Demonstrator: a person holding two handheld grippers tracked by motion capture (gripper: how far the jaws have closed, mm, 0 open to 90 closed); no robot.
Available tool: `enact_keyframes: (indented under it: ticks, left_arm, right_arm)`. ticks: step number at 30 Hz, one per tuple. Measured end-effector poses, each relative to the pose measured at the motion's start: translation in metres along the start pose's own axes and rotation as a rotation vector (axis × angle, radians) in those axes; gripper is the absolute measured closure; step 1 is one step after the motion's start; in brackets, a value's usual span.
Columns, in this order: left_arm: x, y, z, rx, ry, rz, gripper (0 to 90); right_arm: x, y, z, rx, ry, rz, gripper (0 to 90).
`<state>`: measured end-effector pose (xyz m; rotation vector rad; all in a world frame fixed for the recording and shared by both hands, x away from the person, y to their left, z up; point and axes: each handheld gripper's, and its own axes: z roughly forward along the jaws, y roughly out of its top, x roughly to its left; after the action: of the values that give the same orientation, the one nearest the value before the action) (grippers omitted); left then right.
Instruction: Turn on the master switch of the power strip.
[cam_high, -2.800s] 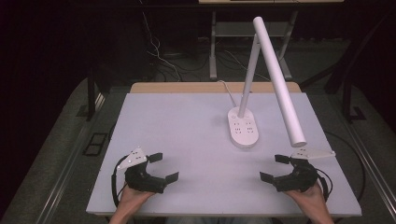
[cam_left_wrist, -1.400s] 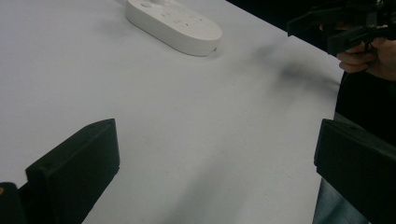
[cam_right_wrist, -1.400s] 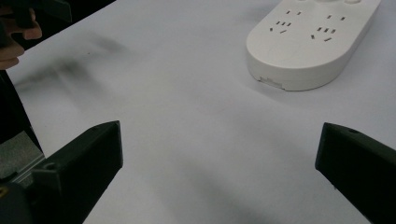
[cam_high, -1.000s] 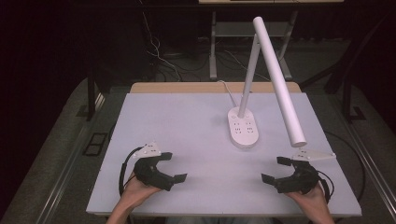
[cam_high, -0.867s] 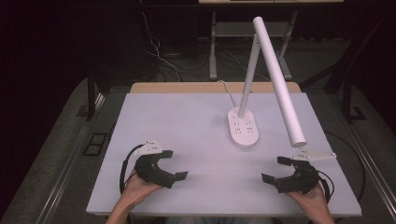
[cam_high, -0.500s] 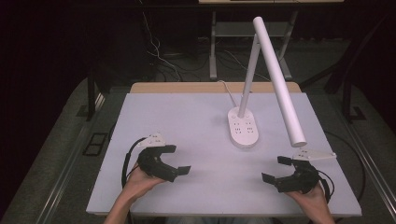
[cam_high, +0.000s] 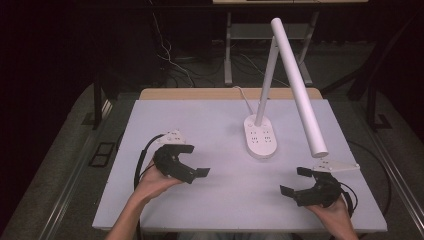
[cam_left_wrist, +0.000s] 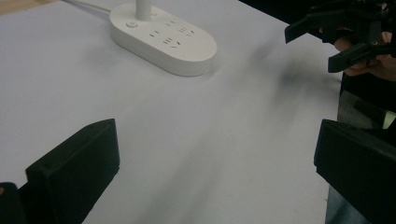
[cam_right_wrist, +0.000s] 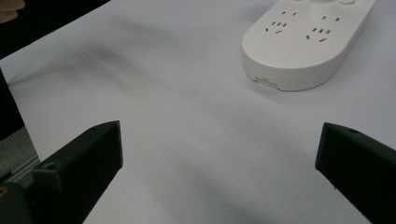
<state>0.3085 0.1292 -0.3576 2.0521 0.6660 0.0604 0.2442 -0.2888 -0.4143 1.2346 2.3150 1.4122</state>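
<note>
Lamp (cam_high: 261, 137) sits mid-table toward the far edge, base flat, head (cam_high: 299, 82) slanting down to the right. Left gripper (cam_high: 194, 161) jaws wide, empty, angled toward base, well apart from it. Right gripper (cam_high: 296, 181) also wide, empty, near front right edge. Best approach: left closes on base (cam_left_wrist: 163, 37) low, square, without bumping the stem.
</note>
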Motion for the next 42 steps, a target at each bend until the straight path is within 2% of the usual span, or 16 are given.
enact_keyframes:
  ticks: [8, 15, 26, 31, 37, 39, 42]
  left_arm:
    - [0.006, 0.013, 0.003, 0.005, 0.001, 0.008, 0.0]
    - [0.011, 0.024, 0.013, 0.025, 0.001, 0.025, 0.0]
    - [0.020, 0.040, 0.027, 0.060, 0.002, 0.035, 0.0]
    - [0.023, 0.047, 0.029, 0.062, 0.004, 0.034, 0.0]
    - [0.026, 0.057, 0.032, 0.074, 0.011, 0.044, 0.1]
    - [0.028, 0.060, 0.032, 0.085, 0.010, 0.061, 0.2]
    - [0.029, 0.064, 0.035, 0.086, 0.008, 0.059, 0.3]
  right_arm:
    - [0.000, -0.001, 0.001, 0.004, -0.003, -0.005, 0.2]
    - [0.000, -0.001, 0.002, 0.015, -0.010, -0.017, 0.2]
    - [0.001, -0.002, 0.003, 0.021, -0.011, -0.006, 0.2]
    - [0.000, -0.002, 0.004, 0.018, -0.013, -0.014, 0.2]
    - [0.001, -0.002, 0.004, 0.018, -0.016, -0.014, 0.2]
    - [0.001, -0.002, 0.004, 0.018, -0.018, -0.012, 0.2]
    - [0.001, -0.003, 0.004, 0.018, -0.018, -0.012, 0.2]
